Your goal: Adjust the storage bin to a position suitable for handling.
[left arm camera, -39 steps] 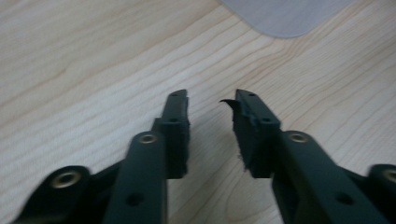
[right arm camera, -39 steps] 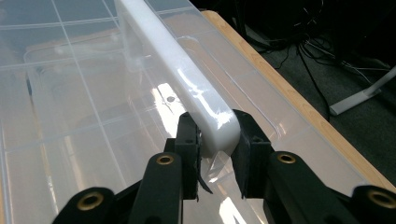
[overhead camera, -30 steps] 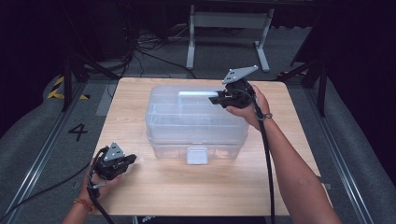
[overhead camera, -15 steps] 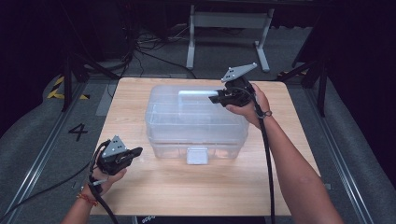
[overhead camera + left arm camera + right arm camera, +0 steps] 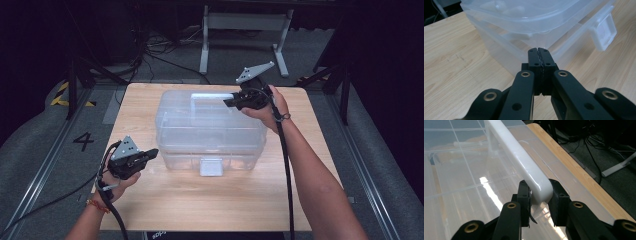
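Plastic box (image 5: pixel 210 132) looks stiff, light, slippery; we clamp its white handle (image 5: pixel 524 162) in our right gripper (image 5: pixel 539 195), left gripper (image 5: pixel 541 61) shut empty near its corner.

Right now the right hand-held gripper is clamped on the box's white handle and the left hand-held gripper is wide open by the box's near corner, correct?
Not quite. The left hand-held gripper is shut, not open: the left gripper view shows its pads pressed together with nothing between them, close to the corner of the clear plastic box. The rest holds: the right hand-held gripper is clamped on the white handle, as the right gripper view shows.
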The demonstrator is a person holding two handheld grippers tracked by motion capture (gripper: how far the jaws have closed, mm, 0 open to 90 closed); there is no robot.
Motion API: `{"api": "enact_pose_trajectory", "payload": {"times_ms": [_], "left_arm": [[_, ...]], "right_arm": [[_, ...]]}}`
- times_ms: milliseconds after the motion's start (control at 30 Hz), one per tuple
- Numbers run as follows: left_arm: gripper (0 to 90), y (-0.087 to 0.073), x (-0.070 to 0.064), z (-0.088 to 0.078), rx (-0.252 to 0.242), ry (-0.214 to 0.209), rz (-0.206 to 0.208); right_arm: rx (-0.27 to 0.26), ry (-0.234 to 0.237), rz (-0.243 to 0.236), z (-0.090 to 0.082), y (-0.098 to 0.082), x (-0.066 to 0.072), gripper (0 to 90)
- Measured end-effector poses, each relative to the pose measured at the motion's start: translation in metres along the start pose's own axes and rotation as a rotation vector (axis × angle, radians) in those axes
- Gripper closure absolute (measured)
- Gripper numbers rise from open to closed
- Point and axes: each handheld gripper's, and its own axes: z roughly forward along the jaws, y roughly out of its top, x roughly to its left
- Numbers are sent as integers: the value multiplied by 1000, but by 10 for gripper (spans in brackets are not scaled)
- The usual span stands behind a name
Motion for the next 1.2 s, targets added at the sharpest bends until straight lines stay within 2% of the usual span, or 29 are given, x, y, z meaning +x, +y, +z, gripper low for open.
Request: {"api": "enact_pose_trajectory", "payload": {"times_ms": [33, 200, 267, 333, 500, 567, 600, 833, 900, 1000, 1067, 1133, 1200], "left_arm": [[899, 1, 1, 1, 0, 2, 6], [900, 3, 0, 7, -23, -9, -29], [900, 3, 1, 8, -34, -2, -22], [900, 3, 2, 8, -49, -5, -51], [900, 5, 3, 10, -64, -8, -68], [900, 6, 3, 11, -64, -9, -54], [900, 5, 2, 12, -65, -11, -71], [900, 7, 2, 12, -76, -11, -64], [900, 8, 2, 11, -81, -6, -60], [900, 9, 3, 10, -77, -2, -45], [900, 9, 3, 10, -75, -2, -44], [899, 9, 3, 10, -76, -3, -46], [900, 9, 2, 10, -71, -4, -51]], "right_arm": [[-1, 3, 1, 0, 0, -1, 733], [1, 0, 0, 0, 0, 0, 733], [2, -2, 0, 0, 0, 0, 733], [0, -1, -1, 0, 0, 0, 733], [-2, -2, 1, 0, -1, 1, 732], [-3, -3, 1, 0, -1, 1, 733], [-3, -3, 1, 0, -1, 1, 733], [0, -20, -6, 0, 0, 2, 724], [-12, -41, -17, -2, 0, 3, 714], [-30, -70, -27, -5, -1, 5, 684], [-35, -65, -22, -6, -2, 5, 681], [-49, -86, -18, -8, -4, 5, 615], [-56, -86, -10, -9, -6, 5, 609]]}}
